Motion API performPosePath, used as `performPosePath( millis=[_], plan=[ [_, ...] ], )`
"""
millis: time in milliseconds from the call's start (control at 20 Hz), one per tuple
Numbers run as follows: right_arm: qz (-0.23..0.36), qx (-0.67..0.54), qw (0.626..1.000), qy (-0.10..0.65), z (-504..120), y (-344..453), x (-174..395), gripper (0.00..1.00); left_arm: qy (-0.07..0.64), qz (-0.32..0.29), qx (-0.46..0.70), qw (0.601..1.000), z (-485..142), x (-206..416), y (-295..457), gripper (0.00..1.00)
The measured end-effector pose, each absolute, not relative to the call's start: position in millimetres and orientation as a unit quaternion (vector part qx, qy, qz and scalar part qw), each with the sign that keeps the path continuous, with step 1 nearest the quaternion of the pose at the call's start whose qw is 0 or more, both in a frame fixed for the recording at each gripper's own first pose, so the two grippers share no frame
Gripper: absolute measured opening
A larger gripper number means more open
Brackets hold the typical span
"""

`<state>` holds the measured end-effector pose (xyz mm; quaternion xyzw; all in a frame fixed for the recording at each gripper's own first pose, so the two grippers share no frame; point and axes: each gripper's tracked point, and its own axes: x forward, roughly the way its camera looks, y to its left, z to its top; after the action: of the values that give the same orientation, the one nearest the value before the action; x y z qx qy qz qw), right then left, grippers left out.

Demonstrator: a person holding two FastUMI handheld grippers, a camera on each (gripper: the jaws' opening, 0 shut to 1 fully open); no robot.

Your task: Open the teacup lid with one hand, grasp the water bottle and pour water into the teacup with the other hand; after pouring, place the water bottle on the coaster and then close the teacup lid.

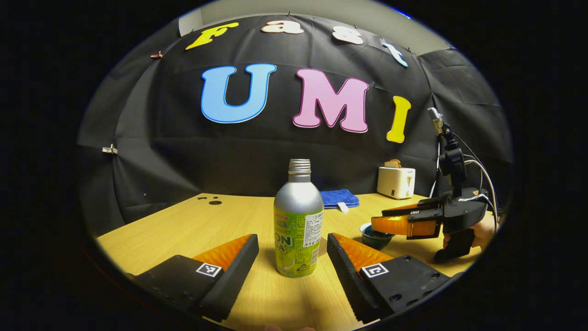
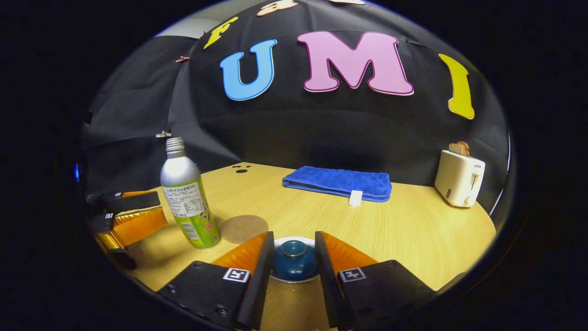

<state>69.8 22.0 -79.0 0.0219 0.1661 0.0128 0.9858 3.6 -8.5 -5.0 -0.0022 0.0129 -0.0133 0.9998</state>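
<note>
Nothing of the task looks done yet, judging from how things lie. In the right gripper view the teal lid [image 2: 293,254] sits on the teacup [image 2: 294,275] at six o'clock on the wooden table [image 2: 413,230], and the right gripper [image 2: 292,257] has its fingers spread to either side of it, a gap showing on both sides, so it holds nothing. The round cork coaster [image 2: 244,228] lies bare at about ten o'clock from the cup, with the water bottle [image 2: 187,195] standing upright just beside it at nine o'clock, cap off and the threaded neck showing. In the left gripper view the left gripper [image 1: 292,246] is wide open around that bottle, fingers clear of its sides, gripping nothing. A folded blue towel [image 2: 337,182] lies toward twelve o'clock and a white toaster [image 2: 458,177] at two o'clock, both well apart from the work. Still to come, I judge: lifting the lid, grasping the bottle, pouring, setting the bottle on the coaster, and closing the cup.
</note>
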Motion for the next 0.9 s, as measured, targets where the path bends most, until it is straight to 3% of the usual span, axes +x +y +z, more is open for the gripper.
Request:
performPosePath(
  millis=[50, 150, 200, 900],
  plan=[
    [0.009, 0.020, 0.987, 0.161, -78, 20, 74, 0.56, 0.013, -0.013, -0.003, 1.000, -4, 4, -8, 0.95],
    [0.005, 0.020, 0.987, 0.159, -73, 18, 72, 0.35, 0.014, -0.014, -0.007, 1.000, -6, 4, -8, 0.95],
    [0.011, 0.026, 0.987, 0.159, -74, 20, 72, 0.33, 0.014, -0.014, -0.007, 1.000, -7, 5, -8, 0.95],
    [0.021, 0.014, 0.995, 0.095, -11, 6, 42, 0.30, 0.026, -0.013, 0.003, 1.000, -9, 20, -15, 0.95]
  ],
)
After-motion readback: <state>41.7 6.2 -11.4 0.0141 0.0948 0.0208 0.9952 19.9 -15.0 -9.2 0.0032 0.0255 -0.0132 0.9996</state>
